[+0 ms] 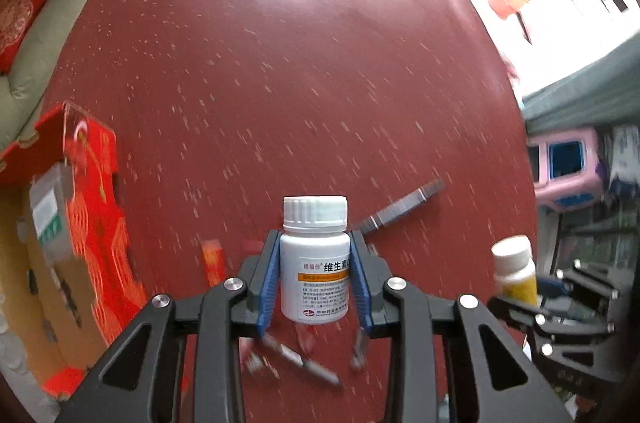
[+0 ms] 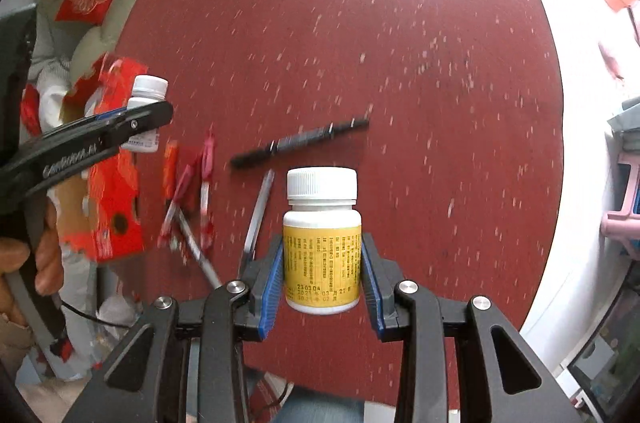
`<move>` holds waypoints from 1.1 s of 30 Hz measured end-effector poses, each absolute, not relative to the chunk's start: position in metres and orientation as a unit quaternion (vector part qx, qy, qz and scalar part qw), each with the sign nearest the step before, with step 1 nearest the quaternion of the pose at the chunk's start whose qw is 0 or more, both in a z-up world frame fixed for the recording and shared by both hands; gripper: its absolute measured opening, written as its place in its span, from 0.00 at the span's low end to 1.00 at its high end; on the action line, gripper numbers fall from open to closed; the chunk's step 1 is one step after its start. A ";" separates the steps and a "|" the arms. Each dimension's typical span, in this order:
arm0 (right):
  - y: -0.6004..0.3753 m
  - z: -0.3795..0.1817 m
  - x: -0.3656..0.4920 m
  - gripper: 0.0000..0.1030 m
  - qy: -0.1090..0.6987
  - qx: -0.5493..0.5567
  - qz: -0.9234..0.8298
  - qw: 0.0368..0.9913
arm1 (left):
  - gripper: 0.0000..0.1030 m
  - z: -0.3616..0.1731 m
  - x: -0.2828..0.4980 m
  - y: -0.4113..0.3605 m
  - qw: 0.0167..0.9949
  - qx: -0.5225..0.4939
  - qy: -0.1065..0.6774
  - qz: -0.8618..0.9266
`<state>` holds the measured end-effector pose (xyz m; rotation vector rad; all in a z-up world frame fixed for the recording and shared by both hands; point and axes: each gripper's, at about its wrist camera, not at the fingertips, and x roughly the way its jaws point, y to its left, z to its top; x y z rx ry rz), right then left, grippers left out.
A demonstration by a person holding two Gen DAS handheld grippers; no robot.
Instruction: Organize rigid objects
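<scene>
Carrying two bottles above tabletop [image 1: 280, 63]: left tool [image 1: 315, 263] clenched on white bottle [image 1: 315, 259], right tool [image 2: 322, 263] clenched on yellow bottle [image 2: 322, 255]. Next, likely: lower both into red box [image 1: 100, 223] at nine o'clock, upright, then release.

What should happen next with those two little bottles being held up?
Probably carry both toward the red box at the left. Each gripper already clamps one off the table: the left gripper the white bottle, the right gripper the yellow-labelled bottle.
</scene>
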<state>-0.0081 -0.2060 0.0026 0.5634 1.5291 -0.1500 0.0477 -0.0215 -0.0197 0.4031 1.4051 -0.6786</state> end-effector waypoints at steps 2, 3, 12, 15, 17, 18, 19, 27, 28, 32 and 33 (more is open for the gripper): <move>-0.199 0.009 -0.021 0.36 0.687 0.242 -0.059 0.683 | 0.34 -0.013 0.025 -0.020 0.689 0.191 0.627 -0.309; -0.196 0.012 -0.027 0.36 0.690 0.235 -0.055 0.682 | 0.34 -0.010 0.014 -0.014 0.686 0.193 0.629 -0.311; -0.190 0.039 -0.048 0.36 0.684 0.184 -0.032 0.705 | 0.34 0.009 -0.030 0.001 0.699 0.195 0.617 -0.304; -0.191 0.044 -0.044 0.36 0.680 0.171 -0.025 0.713 | 0.34 0.013 -0.036 0.004 0.707 0.185 0.614 -0.298; -0.191 0.048 -0.040 0.36 0.676 0.161 -0.021 0.719 | 0.34 0.018 -0.041 0.005 0.713 0.182 0.609 -0.295; -0.191 0.049 -0.039 0.36 0.675 0.159 -0.019 0.721 | 0.34 0.021 -0.041 0.005 0.717 0.179 0.606 -0.294; -0.192 0.051 -0.038 0.36 0.673 0.155 -0.017 0.723 | 0.34 0.023 -0.041 0.006 0.720 0.177 0.603 -0.294; -0.197 0.061 -0.032 0.36 0.663 0.144 -0.006 0.735 | 0.34 0.034 -0.038 0.005 0.734 0.166 0.593 -0.287; -0.196 0.062 -0.031 0.36 0.662 0.142 -0.006 0.736 | 0.34 0.035 -0.038 0.005 0.735 0.166 0.592 -0.287; -0.195 0.065 -0.029 0.36 0.661 0.133 -0.002 0.739 | 0.34 0.036 -0.039 0.003 0.737 0.164 0.589 -0.287; -0.194 0.066 -0.028 0.36 0.661 0.131 -0.002 0.739 | 0.34 0.037 -0.039 0.003 0.738 0.164 0.588 -0.288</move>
